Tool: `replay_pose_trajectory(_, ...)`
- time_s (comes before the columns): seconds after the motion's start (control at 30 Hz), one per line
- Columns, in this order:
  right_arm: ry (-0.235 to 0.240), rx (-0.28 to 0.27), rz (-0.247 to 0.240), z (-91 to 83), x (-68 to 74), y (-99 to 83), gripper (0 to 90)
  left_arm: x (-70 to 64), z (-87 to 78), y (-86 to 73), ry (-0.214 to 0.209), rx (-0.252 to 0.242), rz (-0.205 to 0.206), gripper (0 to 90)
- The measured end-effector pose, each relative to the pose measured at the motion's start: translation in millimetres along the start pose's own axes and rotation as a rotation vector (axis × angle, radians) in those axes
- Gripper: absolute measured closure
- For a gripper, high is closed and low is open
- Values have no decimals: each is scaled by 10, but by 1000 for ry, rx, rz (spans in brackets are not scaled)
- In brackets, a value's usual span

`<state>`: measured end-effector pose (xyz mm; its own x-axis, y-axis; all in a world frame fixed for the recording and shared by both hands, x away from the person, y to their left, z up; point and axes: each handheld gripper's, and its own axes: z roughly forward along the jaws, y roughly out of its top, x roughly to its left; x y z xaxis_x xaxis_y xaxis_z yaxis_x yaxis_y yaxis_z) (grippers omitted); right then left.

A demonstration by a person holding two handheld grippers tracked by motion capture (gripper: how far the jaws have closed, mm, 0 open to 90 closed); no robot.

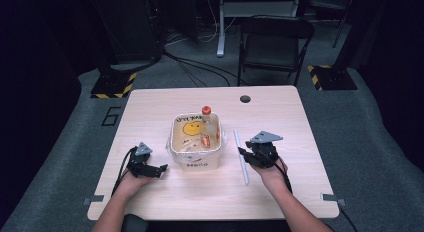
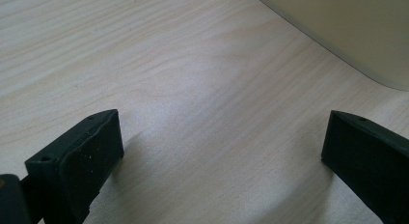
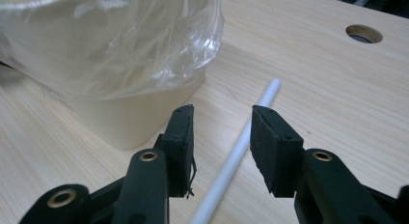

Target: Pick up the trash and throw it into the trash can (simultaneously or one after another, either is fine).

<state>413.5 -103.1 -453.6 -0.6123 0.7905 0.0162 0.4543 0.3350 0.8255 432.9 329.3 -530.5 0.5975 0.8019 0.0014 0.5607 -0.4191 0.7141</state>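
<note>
The left gripper [image 1: 161, 169] rests low on the wooden surface [image 1: 280, 117], just beside the near left corner of the cream bin [image 1: 196, 159]; its jaws stand wide apart with nothing but bare wood between them, as the left gripper view shows. The bin sits at the middle of the surface, lined with a clear plastic bag [image 3: 144, 45], with a smiley face drawn inside and a small bottle with a red cap [image 1: 206, 111] leaning at its far corner. Just right of the bin lies a white tube [image 1: 241, 156], flat on the wood. The right gripper [image 3: 221, 134] hovers over the tube's near part, jaws partly open to either side of it, holding nothing.
</note>
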Motion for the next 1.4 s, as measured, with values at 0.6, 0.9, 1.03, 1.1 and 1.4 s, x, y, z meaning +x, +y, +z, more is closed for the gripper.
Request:
replay_pose_trajectory(0.6, -10, 43, 29, 118, 4, -249, 621, -5, 3, -2, -3, -4, -8, 7)
replay_pose_trajectory(0.9, -19, 68, 35, 163, 3, -379, 658, -6, 2, -2, -2, -2, -9, 8)
replay_pose_trajectory(1.03, -22, 83, 41, 199, 3, -410, 658, -5, 1, -2, -2, 0, -7, 7)
replay_pose_trajectory(1.1, -25, 94, 44, 217, 2, -422, 658, -6, 2, -2, -2, -2, -9, 8)
replay_pose_trajectory(1.4, -2, 136, 30, 280, 67, -486, 673, -6, 4, -3, -3, -5, -10, 8)
